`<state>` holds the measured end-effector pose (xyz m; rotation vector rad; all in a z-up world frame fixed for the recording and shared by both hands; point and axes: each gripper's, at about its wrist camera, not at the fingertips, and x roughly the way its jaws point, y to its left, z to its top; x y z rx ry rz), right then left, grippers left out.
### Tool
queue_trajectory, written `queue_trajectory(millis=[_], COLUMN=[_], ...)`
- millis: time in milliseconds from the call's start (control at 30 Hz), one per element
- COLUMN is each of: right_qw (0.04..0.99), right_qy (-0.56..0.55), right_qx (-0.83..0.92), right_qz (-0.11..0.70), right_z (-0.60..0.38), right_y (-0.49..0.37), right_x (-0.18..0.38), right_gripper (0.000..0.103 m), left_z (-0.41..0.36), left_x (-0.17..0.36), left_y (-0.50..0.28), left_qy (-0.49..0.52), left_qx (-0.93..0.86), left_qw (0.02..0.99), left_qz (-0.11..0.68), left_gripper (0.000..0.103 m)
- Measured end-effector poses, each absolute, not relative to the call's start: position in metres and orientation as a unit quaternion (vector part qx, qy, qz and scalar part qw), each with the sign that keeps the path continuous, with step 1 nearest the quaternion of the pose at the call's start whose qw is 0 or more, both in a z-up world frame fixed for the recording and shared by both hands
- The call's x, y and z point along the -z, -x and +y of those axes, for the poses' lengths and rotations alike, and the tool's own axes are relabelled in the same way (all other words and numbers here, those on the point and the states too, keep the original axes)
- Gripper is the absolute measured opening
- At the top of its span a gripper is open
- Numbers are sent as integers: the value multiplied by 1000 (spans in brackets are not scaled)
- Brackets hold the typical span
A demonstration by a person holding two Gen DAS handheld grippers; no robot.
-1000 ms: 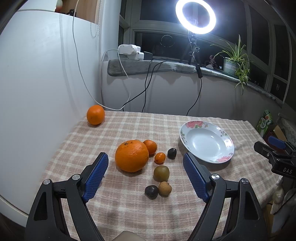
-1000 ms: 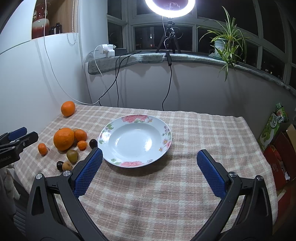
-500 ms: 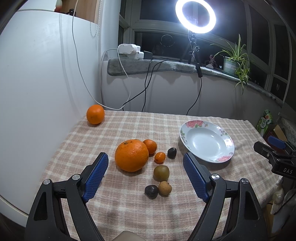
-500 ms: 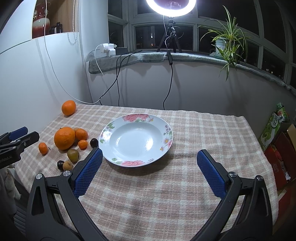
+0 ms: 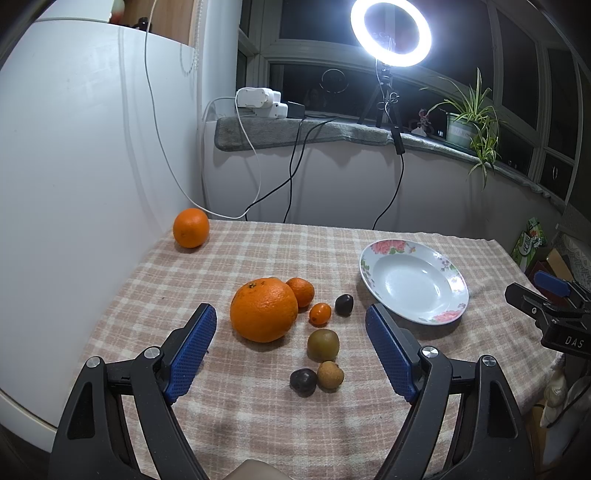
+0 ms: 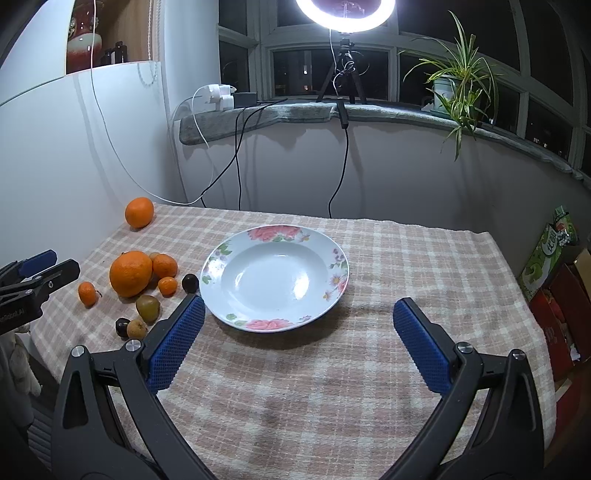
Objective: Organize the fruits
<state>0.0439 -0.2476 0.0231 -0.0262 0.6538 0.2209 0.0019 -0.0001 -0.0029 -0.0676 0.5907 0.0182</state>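
Note:
A large orange (image 5: 263,309) lies on the checked tablecloth (image 5: 258,413) with a mandarin (image 5: 301,291), a kumquat (image 5: 320,313), a dark plum (image 5: 344,304), a green kiwi (image 5: 323,344), a brown longan (image 5: 330,374) and another dark fruit (image 5: 303,382) around it. A second orange (image 5: 191,227) sits far left. An empty floral plate (image 6: 274,277) stands mid-table. My left gripper (image 5: 291,341) is open, hovering just before the fruit cluster. My right gripper (image 6: 297,336) is open, just before the plate. One more small orange fruit (image 6: 87,293) shows in the right wrist view.
A white cabinet wall (image 5: 74,184) borders the table's left side. Cables (image 5: 291,173) hang from the windowsill behind. A ring light (image 5: 390,31) and a potted plant (image 5: 465,122) stand on the sill. Boxes (image 6: 554,266) sit off the table's right edge.

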Motion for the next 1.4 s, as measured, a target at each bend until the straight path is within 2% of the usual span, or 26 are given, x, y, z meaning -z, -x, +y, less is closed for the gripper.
queue_trajectory(millis=[833,1400], right_qw=[931,897], right_qy=[18,12], right_qx=[-132,-229], right_qz=[339,377], right_z=[-234,-191], right_y=[-56,-77], right_x=[-14,6], right_gripper=[103,103], left_z=[14,57], left_x=[18,46], left_y=[-5,1], left_qy=[54,106], left_qx=[-14,-23], left_qw=[948,934], left_qz=[314,340], left_gripper=[83,83])
